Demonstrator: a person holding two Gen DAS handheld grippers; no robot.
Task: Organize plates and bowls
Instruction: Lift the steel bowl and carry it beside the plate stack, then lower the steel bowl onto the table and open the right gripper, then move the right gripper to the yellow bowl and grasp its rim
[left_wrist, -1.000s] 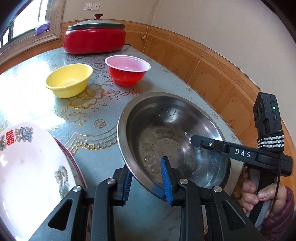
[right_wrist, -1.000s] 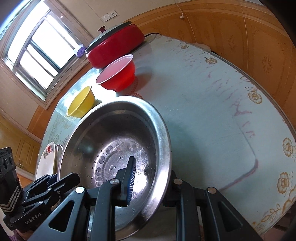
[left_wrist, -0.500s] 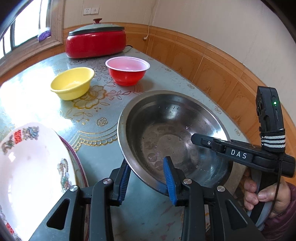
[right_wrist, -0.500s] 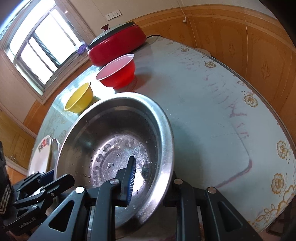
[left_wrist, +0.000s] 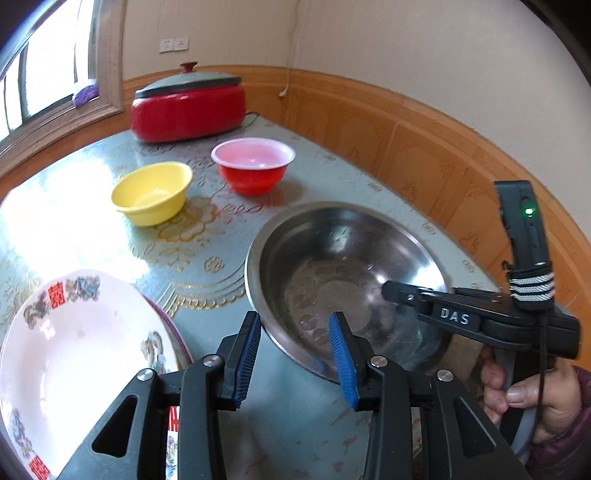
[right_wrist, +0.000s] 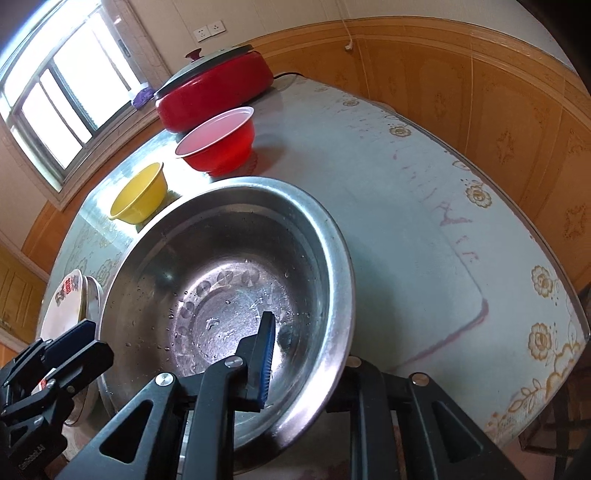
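My right hand-held gripper (right_wrist: 306, 354) is clamped on the near rim of the stainless steel basin (right_wrist: 229, 280); one blue pad (right_wrist: 266, 354) lies inside against the wall, the other finger is hidden under the rim; water droplets speckle the basin's bottom. My left hand-held gripper (left_wrist: 295, 354) stands wide apart and holds nothing; its jaws straddle the basin's edge, one blue pad (left_wrist: 341, 362) over the inside and the other outside, and I cannot tell whether either touches the metal. The basin sits at the near side of the desk (left_wrist: 207, 258), which is covered in a pale floral cloth; just left of it lies a white plate with red characters (left_wrist: 74, 354), stacked on another plate whose pink edge (left_wrist: 170, 325) shows beneath. Farther back stand a yellow bowl (left_wrist: 153, 192) and a red bowl (left_wrist: 253, 166), close together but apart; behind them is a red lidded electric pot (left_wrist: 188, 107) near the window (right_wrist: 59, 96).
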